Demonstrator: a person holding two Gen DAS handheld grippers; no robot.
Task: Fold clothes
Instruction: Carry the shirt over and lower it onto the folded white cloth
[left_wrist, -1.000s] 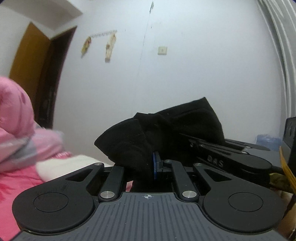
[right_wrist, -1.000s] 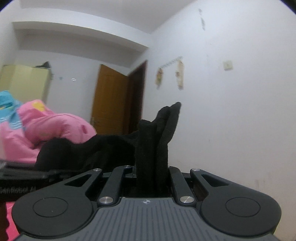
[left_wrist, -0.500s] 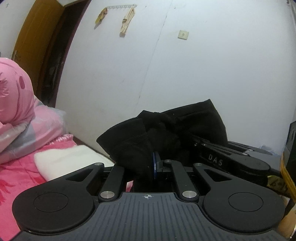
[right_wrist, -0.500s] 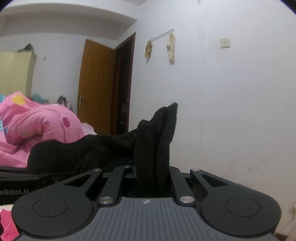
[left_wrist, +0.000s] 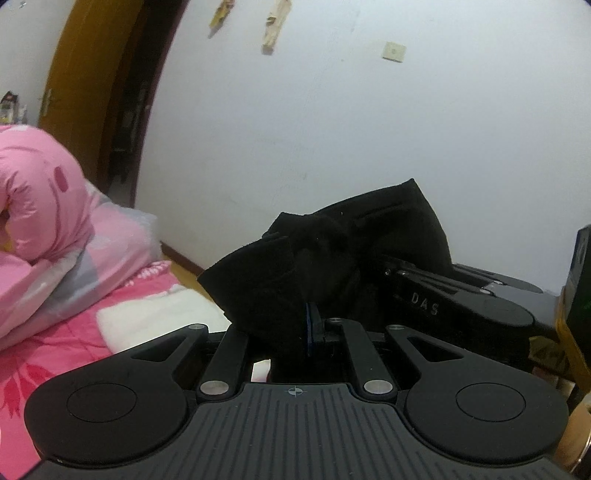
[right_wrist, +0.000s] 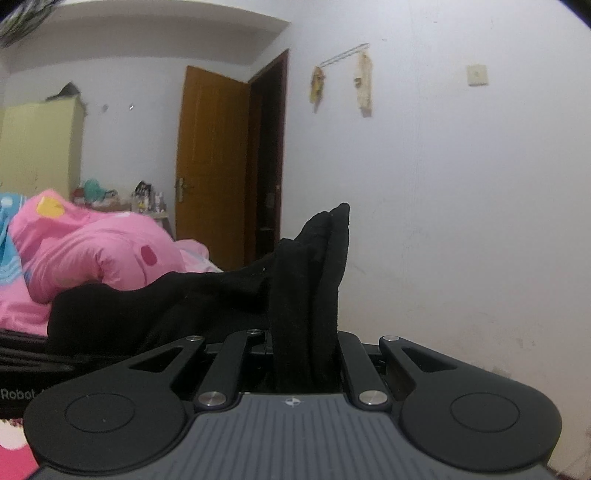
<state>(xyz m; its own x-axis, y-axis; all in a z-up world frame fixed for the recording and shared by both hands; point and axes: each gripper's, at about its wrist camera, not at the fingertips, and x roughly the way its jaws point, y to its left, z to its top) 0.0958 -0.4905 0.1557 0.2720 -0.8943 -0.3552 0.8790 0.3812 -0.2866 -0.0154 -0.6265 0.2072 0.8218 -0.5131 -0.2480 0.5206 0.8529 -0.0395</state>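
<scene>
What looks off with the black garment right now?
The black garment is bunched, not spread flat: a thick wad stands up from the right tongs, and the left tongs grip a crumpled clump. Nothing looks torn or spilled.

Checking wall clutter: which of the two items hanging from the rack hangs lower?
The pale one, nearer the wall switch; the yellowish one beside the doorway ends higher.

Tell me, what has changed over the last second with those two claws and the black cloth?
Both claws have lifted and tipped downward: the door, wall hooks and pink bedding now sit differently in each view. The left claw and right claw stay shut on the black garment; nothing was let go.
</scene>
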